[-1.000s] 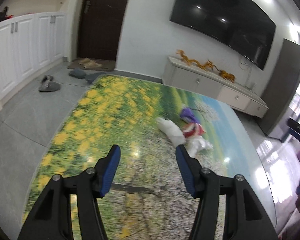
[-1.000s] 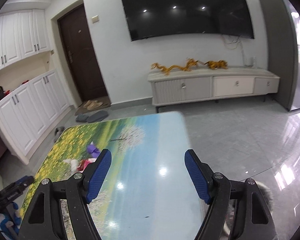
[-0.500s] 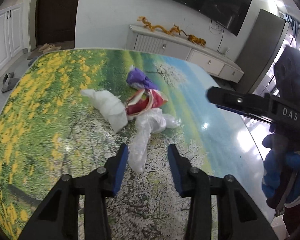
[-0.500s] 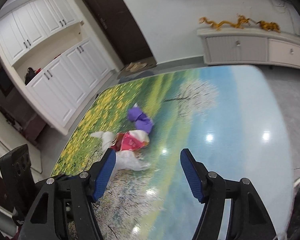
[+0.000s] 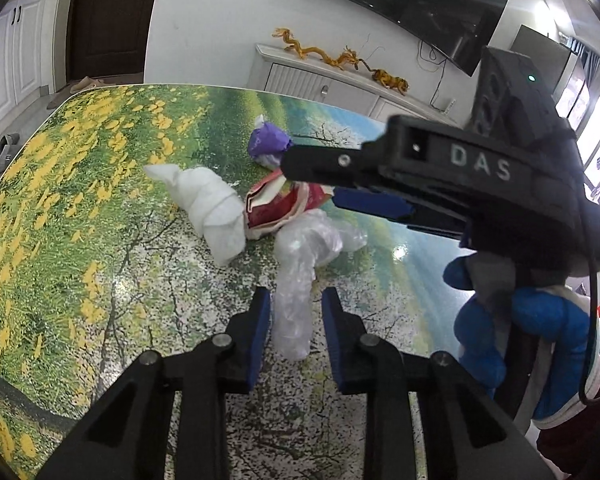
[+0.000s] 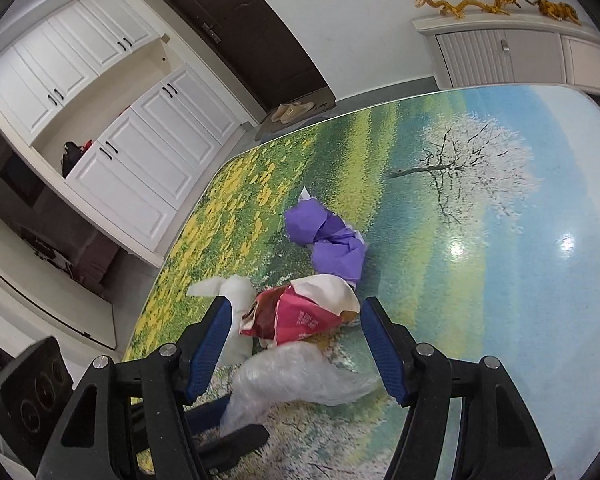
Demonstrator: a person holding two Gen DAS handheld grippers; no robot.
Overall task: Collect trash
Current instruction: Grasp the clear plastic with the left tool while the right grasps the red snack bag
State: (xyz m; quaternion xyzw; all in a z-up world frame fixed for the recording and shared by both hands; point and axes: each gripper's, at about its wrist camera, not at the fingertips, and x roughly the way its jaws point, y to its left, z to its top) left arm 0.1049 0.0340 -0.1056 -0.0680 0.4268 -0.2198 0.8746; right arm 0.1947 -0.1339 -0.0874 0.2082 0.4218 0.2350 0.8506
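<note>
Two grippers are working: my left gripper (image 5: pixel 292 316) is closing around the clear plastic wrap (image 5: pixel 300 280) (not yet pinched); my right gripper (image 6: pixel 296 344), jaws apart, is straddling the red wrapper (image 6: pixel 300 316), needing a squeeze next.

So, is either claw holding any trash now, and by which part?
Nothing is gripped yet. The left claw is closing around the clear plastic wrap's near end; the right claw stands open around the red wrapper.

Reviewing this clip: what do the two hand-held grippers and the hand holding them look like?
Both hand-held grippers, left and right, have black frames with silver screws and blue ribbed finger pads. The right one's body bears white "DAS" lettering, a green indicator light and a thin black cable. The hand holding it wears a blue glove.
</note>
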